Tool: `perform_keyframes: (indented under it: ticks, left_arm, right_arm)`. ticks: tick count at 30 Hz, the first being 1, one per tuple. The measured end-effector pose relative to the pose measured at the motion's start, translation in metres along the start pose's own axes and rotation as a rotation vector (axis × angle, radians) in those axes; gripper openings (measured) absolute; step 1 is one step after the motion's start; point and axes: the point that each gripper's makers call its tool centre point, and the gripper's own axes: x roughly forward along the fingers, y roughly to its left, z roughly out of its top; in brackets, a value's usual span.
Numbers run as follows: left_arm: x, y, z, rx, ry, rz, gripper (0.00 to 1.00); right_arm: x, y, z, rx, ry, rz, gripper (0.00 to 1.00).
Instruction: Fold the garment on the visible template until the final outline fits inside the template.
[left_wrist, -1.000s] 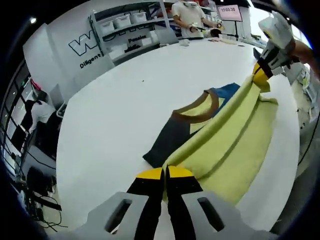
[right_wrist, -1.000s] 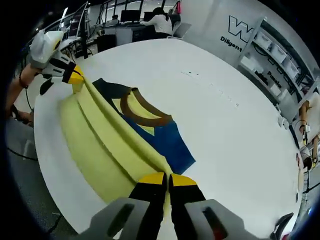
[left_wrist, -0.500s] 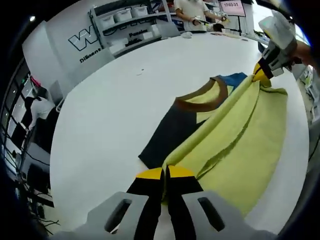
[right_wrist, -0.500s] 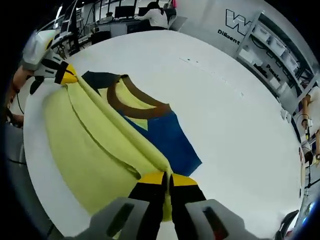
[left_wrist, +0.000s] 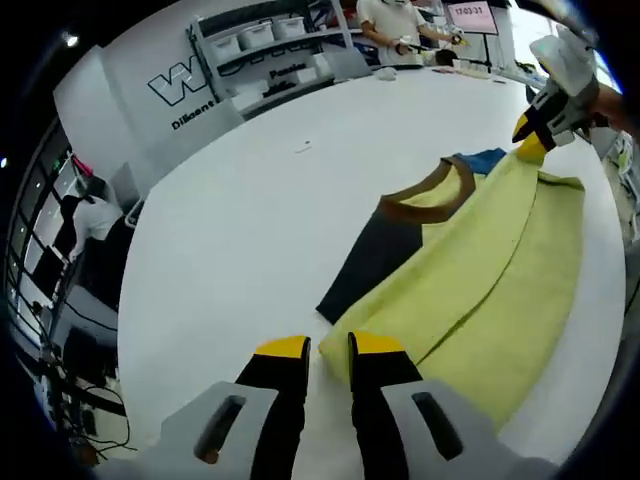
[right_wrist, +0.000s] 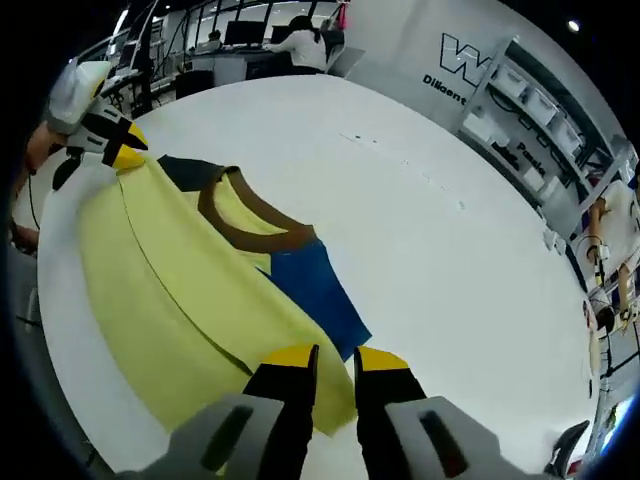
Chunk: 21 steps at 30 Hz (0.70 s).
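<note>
Garment lies on the white table, centre-right in the left gripper view: yellow body folded up over itself, brown collar plus dark sleeve and blue sleeve poking out above the fold.

Left gripper, bottom centre: jaws parted a little, nothing between them, tips at the yellow corner.

Right gripper, bottom centre of the right gripper view: same, a small gap, empty, over the cloth's lower corner beside the blue sleeve.

No template outline visible, can't tell the fit.

Judgement: the bottom-up fold has just been laid down. To do it well, lift both grippers clear without dragging the hem, check the folded edge is straight and flat, then regrip the sleeves and fold them inward. Avoid snagging the top layer.
</note>
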Motion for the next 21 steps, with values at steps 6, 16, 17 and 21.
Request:
perform_keyframes:
  ticks: [6, 16, 17, 21]
  left_arm:
    - [-0.028, 0.003, 0.002, 0.029, -0.054, -0.005, 0.16]
    - [-0.033, -0.016, -0.014, 0.171, -0.085, -0.093, 0.22]
    - [-0.033, -0.019, -0.014, 0.203, -0.093, -0.102, 0.23]
    - [-0.031, -0.026, -0.013, 0.323, -0.116, -0.119, 0.24]
  right_arm:
    - [-0.017, 0.001, -0.004, -0.04, -0.047, -0.009, 0.12]
    - [-0.033, 0.02, -0.012, -0.136, -0.12, 0.099, 0.13]
    - [-0.032, 0.021, -0.014, -0.187, -0.116, 0.104, 0.13]
    - [-0.03, 0.025, -0.021, -0.276, -0.099, 0.109, 0.15]
